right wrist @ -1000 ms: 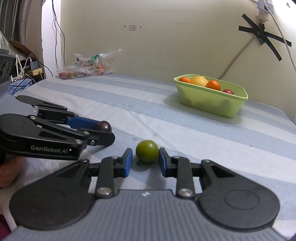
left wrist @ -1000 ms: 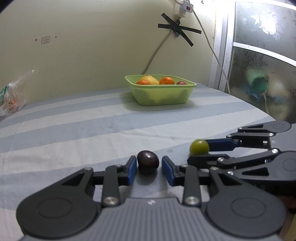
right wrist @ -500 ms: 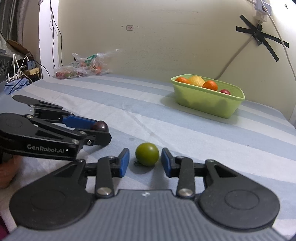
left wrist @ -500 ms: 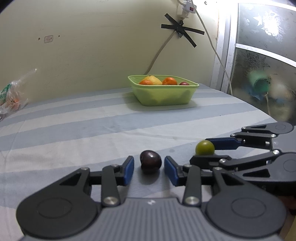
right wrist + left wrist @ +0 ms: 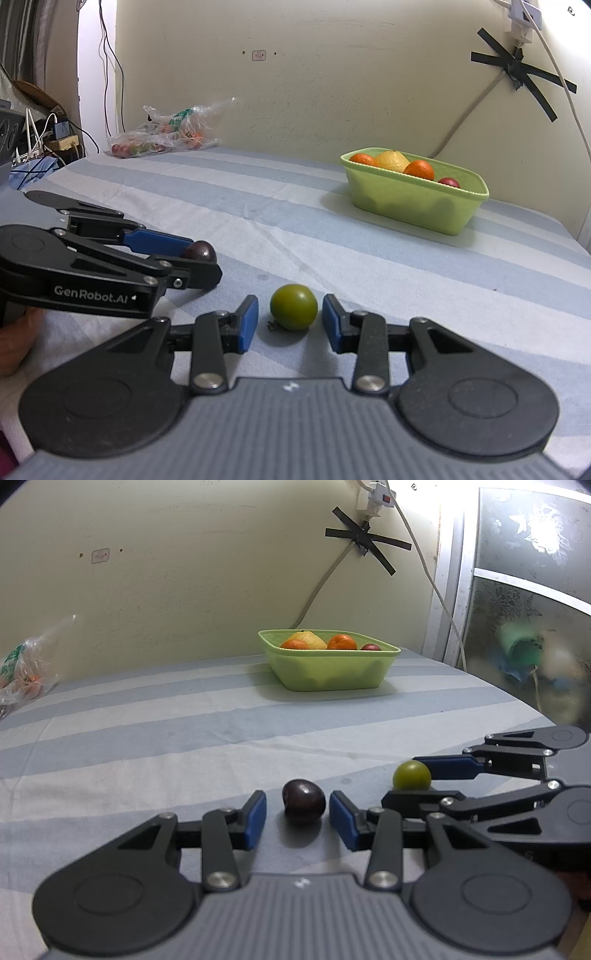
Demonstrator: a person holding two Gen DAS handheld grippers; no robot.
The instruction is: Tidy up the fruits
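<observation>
- left gripper (image 5: 297,814) is sitting low over the striped sheet (image 5: 147,738), jaws spread apart with the dark plum (image 5: 303,800) right in the gap between the blue pads (image 5: 255,818); there's daylight on both sides, so nothing is pinching it
- plum is resting on the sheet, you can see its shadow underneath
- right gripper (image 5: 287,325) is doing the same deal with the green fruit (image 5: 294,311), which looks like an unripe tomato or plum, can't really tell which. Jaws parted, fruit in the middle, small gaps either side, fruit down on the sheet
- the two grippers are side by side, pretty near each other. From the left wrist cam the right gripper (image 5: 417,781) pokes in from the right edge with the green fruit (image 5: 412,775) at its tips; from the right wrist cam the left gripper (image 5: 199,258) comes in from the left with the plum (image 5: 200,251) peeking out at the fingertips
- green tub (image 5: 332,668) is well off toward the far wall, already holding a yellow lemon (image 5: 308,639), a couple of oranges (image 5: 341,642) and a small red fruit (image 5: 370,647)
- same tub (image 5: 413,201) shows on the right side in the right wrist cam
- crinkly plastic bag (image 5: 173,129) with more produce sits at the far left corner of the bed by the wall
- a bit of the person's hand (image 5: 14,343) shows at the left edge of the right cam, behind the left gripper
</observation>
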